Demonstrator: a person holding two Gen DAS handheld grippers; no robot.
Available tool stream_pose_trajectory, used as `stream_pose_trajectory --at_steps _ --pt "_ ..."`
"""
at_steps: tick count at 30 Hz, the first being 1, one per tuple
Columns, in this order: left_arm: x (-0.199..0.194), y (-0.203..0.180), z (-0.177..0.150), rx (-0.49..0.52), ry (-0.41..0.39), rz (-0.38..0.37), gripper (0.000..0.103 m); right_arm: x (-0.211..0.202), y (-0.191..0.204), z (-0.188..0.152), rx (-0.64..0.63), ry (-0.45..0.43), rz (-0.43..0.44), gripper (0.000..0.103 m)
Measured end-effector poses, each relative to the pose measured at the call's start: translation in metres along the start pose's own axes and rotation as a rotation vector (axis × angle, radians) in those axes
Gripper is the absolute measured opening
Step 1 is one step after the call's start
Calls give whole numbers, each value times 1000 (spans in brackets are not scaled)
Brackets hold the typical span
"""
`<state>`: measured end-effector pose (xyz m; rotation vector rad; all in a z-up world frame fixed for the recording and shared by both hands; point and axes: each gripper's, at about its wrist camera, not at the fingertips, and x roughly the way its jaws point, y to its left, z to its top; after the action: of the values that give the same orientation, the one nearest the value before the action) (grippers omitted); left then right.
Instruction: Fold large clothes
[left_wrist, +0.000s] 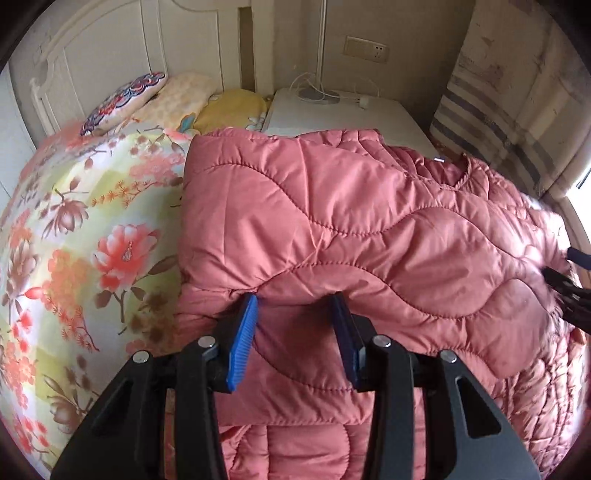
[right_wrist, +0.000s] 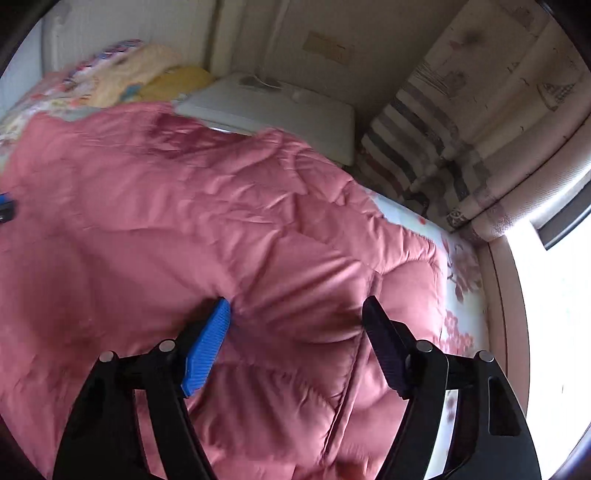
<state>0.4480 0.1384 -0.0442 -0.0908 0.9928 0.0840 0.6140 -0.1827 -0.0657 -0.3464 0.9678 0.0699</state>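
Lying on floral bedsheet (left_wrist: 85, 229), pink quilted jacket (left_wrist: 351, 229) spreads across bed. Left gripper (left_wrist: 295, 306) clamped on folded jacket edge. Right gripper (right_wrist: 295, 310) jaws spread over jacket, pads not pressing. Nightstand (left_wrist: 332, 114) behind.

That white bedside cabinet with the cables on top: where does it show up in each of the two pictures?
Left wrist view: the white bedside cabinet sits top centre, behind the pink quilted jacket.
Right wrist view: it sits upper centre, again just beyond the jacket, slightly blurred.
Shared landmark: the striped curtain stands right of the cabinet in both views.
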Motion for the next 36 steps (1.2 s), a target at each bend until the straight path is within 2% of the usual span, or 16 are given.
stream_pose_trajectory --at_steps 4,7,9,11,15,16,17,18,19,21,23,25,26,29,31,36 --pt "-15 2 -2 -7 -11 -28 41 11 -5 -1 12 17 33 73" --pt "-36 -1 4 -25 -42 -88 41 19 -5 -1 14 25 33 77" --pt "-43 -13 10 5 -60 -114 44 28 -12 1 57 33 54 78" --pt "-35 -22 16 43 -67 -48 47 18 -18 1 82 29 57 78" --pt "19 -16 24 14 89 11 48 -3 -22 -1 92 -43 32 77" --pt "26 -16 23 18 78 39 48 13 -20 -3 67 5 -16 78" --pt "28 -18 22 33 57 51 48 13 -20 -3 67 5 -16 79" --pt "27 -21 21 44 50 65 47 32 -18 -8 70 51 49 80" --pt "26 -23 20 52 47 73 47 33 -23 -8 95 28 63 83" --pt "18 -20 20 39 38 23 49 28 -33 -6 116 36 90 79" --pt "-5 -14 13 33 -18 -38 50 10 -44 -8 159 -22 94 75" --pt "-31 -5 1 63 -84 -40 66 -20 -62 -25 207 -97 155 77" --pt "-41 0 -5 67 -101 -39 78 -28 -68 -31 215 -108 171 77" --pt "-77 29 -44 65 -141 -102 81 -66 -95 -82 257 -149 252 81" --pt "-92 51 -76 55 -110 -121 82 -83 -110 -119 299 -145 293 90" --pt "-110 92 -160 45 6 -134 82 -128 -127 -217 408 -157 397 90"
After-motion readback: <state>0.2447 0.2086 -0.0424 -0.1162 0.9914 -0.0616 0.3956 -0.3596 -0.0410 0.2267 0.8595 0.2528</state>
